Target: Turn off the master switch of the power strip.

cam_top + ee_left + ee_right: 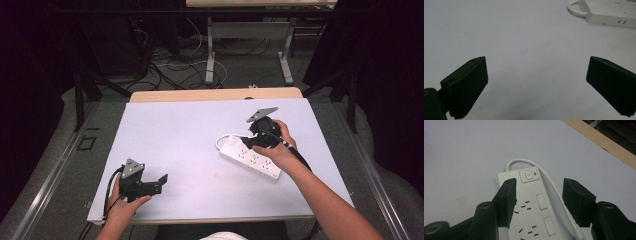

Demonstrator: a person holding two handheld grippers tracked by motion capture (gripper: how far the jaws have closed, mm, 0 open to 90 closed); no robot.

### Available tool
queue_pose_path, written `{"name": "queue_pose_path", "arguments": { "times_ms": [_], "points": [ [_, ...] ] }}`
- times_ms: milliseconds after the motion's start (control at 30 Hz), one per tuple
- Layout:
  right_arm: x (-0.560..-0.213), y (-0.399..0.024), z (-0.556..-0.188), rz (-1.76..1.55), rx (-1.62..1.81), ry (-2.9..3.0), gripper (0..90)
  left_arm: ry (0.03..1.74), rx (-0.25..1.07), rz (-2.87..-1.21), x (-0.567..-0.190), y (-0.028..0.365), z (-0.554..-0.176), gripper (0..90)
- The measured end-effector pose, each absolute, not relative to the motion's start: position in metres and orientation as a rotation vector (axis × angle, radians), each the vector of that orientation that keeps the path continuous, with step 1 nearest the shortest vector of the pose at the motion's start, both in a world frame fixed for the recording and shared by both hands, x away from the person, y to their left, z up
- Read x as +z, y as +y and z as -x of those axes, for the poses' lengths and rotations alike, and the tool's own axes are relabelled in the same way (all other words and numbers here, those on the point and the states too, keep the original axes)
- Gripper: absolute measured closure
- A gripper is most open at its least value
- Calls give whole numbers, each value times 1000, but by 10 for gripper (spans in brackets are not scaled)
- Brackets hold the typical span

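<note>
I saw no brand name or readable writing on the power strip [251, 158]; the marks I could make out were a power symbol on its button [528, 175] and a small red lamp [535, 173] beside it, both near the middle of the right gripper view. The strip was white and lay flat, right of centre in the high view, running diagonally toward the lower right. Its white cord [554, 188] looped out from the button end and ran back along one side.

My right gripper [248, 142] hung over the button end of the strip, right of centre in the high view. In the right gripper view its jaws stood about half apart over the strip's face, astride the sockets and the cord, and pressed on nothing.

My left gripper [161, 182] sat in the lower left of the high view, low over the sheet and well apart from the strip. In the left gripper view its jaws were spread wide with only bare sheet between them, and the strip showed in the upper right corner.

The table [180, 145] was covered by a pale lilac sheet, with a strip of light wood [215, 94] showing along its far edge. Beyond it, at the top of the high view, the room was dark, with a grey floor, tangled cables [170, 67] and the white legs [210, 50] of another table.
</note>
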State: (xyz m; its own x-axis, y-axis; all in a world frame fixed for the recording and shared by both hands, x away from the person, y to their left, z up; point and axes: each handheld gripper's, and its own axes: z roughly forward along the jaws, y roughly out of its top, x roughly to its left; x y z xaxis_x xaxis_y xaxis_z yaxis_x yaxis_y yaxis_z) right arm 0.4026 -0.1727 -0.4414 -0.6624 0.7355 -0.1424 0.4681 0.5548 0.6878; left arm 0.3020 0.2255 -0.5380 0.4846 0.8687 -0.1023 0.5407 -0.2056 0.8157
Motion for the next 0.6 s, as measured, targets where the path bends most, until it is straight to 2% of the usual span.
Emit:
{"name": "queue_pose_path", "arguments": {
  "times_ms": [367,600],
  "points": [
    [-444,-165,-421,-1062,887,2347,457,1173,497,-1884,-538,227,-303,39],
    [-447,-164,-432,-1105,917,2351,528,1181,492,-1875,-539,227,-303,39]
  ]
}}
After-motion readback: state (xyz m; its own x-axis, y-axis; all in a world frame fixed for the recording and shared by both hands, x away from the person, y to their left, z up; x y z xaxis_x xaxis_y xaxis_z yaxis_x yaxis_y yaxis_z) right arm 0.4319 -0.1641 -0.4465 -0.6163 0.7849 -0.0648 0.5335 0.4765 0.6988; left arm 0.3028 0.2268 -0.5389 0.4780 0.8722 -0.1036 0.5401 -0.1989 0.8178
